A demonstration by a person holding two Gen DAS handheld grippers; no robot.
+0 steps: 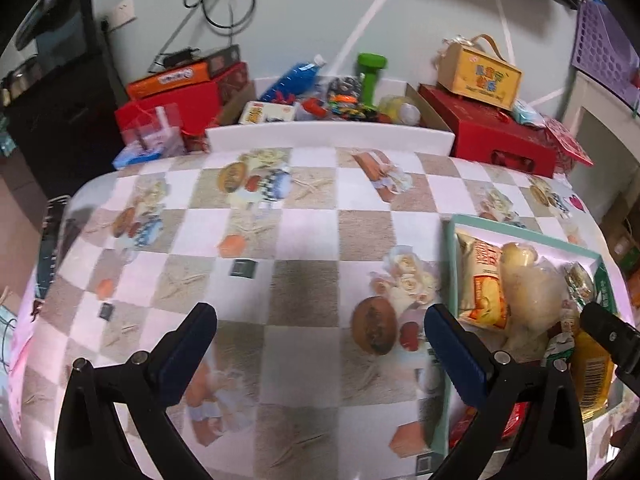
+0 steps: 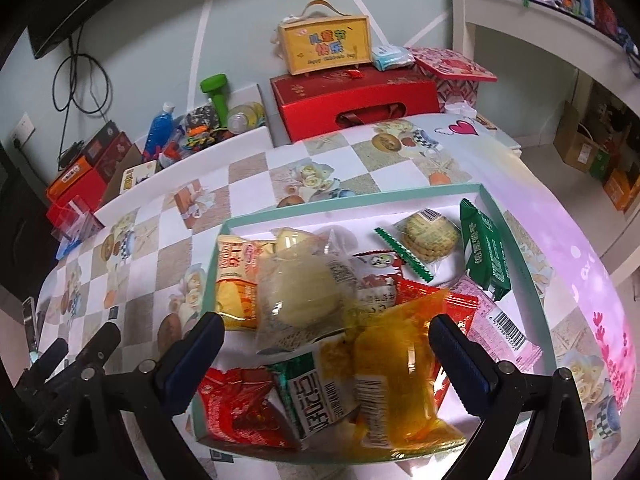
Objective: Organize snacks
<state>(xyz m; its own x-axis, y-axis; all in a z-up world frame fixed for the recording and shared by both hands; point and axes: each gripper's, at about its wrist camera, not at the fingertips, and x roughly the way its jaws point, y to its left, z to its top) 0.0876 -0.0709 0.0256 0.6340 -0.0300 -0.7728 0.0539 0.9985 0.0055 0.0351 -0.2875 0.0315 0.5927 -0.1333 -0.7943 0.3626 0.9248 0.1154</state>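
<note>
The right gripper (image 2: 326,344) hangs with jaws spread wide and holding nothing, over the near end of the tray (image 2: 352,200), straddling the orange packet (image 2: 404,368). The left gripper (image 1: 320,344) is likewise wide and empty, above bare checked cloth on the desk (image 1: 304,236), with the tray (image 1: 520,230) just to its right.

The snacks all lie piled in the tray: a pale bun in clear wrap (image 2: 300,296), a yellow bag (image 2: 236,280), a red packet (image 2: 240,412), a green-and-white packet (image 2: 316,396), a wrapped biscuit (image 2: 430,236), a green packet (image 2: 484,252) and a pink one (image 2: 496,324).

They look light, soft and crinkly, with slippery film; the bun and biscuit would likely crush. A pinch across a sealed edge or narrow side seems safest.

Overlap hides what lies beneath, and the near tray edge is cut off by the fingers.
</note>
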